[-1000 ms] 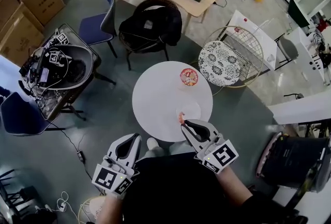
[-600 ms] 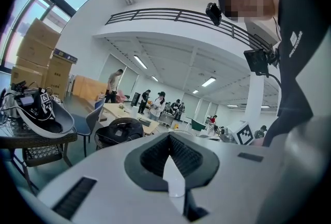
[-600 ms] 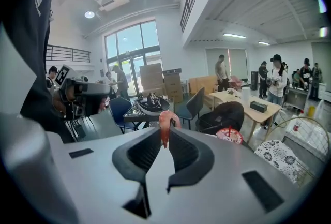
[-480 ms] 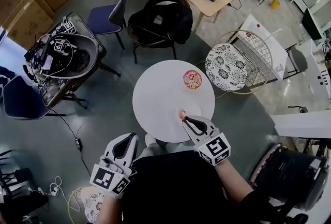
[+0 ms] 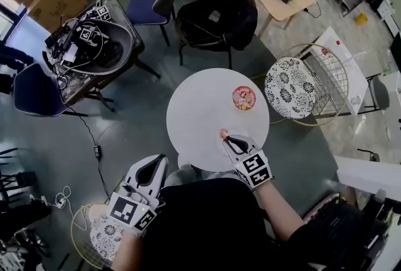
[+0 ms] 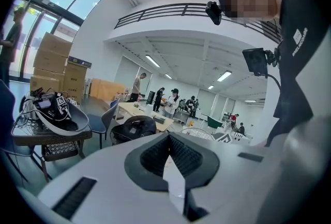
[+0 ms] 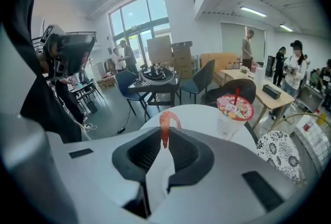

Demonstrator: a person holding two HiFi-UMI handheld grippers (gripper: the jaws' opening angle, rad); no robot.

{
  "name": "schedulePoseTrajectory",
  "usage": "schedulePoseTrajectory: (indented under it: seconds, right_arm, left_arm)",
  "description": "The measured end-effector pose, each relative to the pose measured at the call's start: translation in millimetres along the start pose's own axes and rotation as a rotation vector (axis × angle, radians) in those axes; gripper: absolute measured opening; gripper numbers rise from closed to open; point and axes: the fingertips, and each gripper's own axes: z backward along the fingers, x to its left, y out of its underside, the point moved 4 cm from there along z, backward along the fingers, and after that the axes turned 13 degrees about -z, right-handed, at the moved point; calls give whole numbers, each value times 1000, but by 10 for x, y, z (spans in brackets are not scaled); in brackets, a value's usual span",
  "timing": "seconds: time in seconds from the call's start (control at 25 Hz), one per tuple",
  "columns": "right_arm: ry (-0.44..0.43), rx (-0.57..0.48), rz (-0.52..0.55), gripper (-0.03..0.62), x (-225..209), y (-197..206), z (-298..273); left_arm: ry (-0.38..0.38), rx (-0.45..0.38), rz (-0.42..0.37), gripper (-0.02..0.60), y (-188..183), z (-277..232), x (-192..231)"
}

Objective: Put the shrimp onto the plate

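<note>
Right gripper [image 7: 165, 141] is pinched tight on the shrimp [image 7: 164, 122], its pink tail curling up out of the tips, hovering over the near edge of the round white table [image 5: 194, 113] at lower centre of the head view. Left gripper [image 6: 168, 140] is pressed together on nothing, low at lower left, off the table. A red-lidded cup [image 5: 244, 98] stands beyond. The plate can't be made out, white on white. The pick looks done; the set-down remains.

One shrimp [image 5: 222, 133], one cup [image 5: 244, 98], one table [image 5: 197, 107], two grippers [image 5: 161, 159] [image 5: 226, 138]
</note>
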Motion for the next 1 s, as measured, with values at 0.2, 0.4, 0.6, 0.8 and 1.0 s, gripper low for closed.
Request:
schedulePoseTrajectory:
  seconds: [0.2,0.4,0.6,0.8,1.0]
  right_arm:
    - [-34,95,26,57,-179,263,-235]
    - [-54,183,47,57,-337,525,-441]
    - [-62,266,38,57,-480,802,-638]
    - [-68,330,50,57,-594,1010,-774]
    - [-64,380,71,57,-665,1123,-887]
  left_arm:
    - [-55,37,3,6,6,-18,-54]
    - [-114,55,14,6,-7,-5,-124]
    - [-169,78,15,6,8,45,-187]
    - [-212,101,7,6,30,85,-240]
    - [-252,113,10,6,27,125,-263]
